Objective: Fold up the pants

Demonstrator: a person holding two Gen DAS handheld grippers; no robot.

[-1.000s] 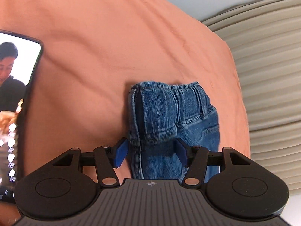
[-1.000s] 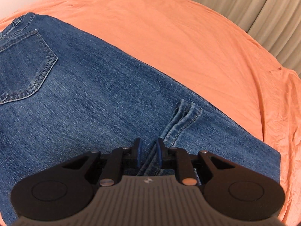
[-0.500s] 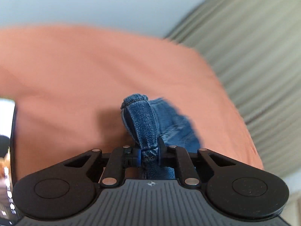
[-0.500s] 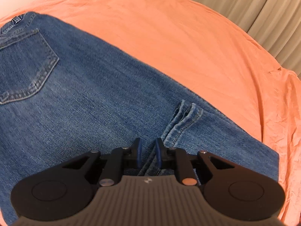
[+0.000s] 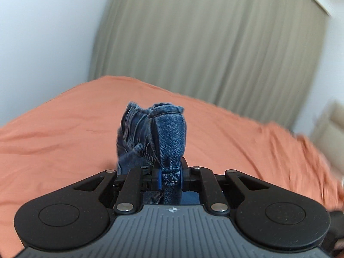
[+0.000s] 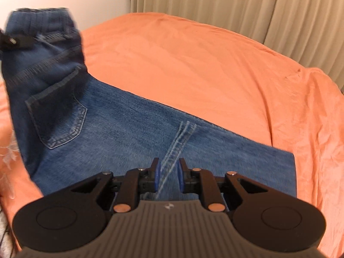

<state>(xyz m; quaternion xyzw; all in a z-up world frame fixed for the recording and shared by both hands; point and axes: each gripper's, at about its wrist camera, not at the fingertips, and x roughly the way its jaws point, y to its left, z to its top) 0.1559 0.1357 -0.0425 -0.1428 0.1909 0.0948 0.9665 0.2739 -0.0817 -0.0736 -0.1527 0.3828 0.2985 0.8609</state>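
Blue denim pants (image 6: 120, 133) lie on an orange bedsheet (image 6: 193, 64). In the right wrist view the waistband end (image 6: 43, 21) is lifted off the bed at the upper left, with a back pocket (image 6: 58, 111) below it. My left gripper (image 5: 169, 176) is shut on the bunched waistband (image 5: 169, 129) and holds it raised above the sheet (image 5: 64, 133). My right gripper (image 6: 168, 175) is shut on the pants at a stitched seam (image 6: 178, 142) near the hem, low on the bed.
Beige curtains (image 5: 204, 43) hang behind the bed, also in the right wrist view (image 6: 236, 4). A white wall (image 5: 43, 32) is at the left. The sheet's wrinkled edge (image 6: 318, 129) falls away at the right.
My left gripper closed on the waistband and lifted it off the bed, tilting up toward the curtains. The phone left the view. The right gripper kept its grip on the seam.
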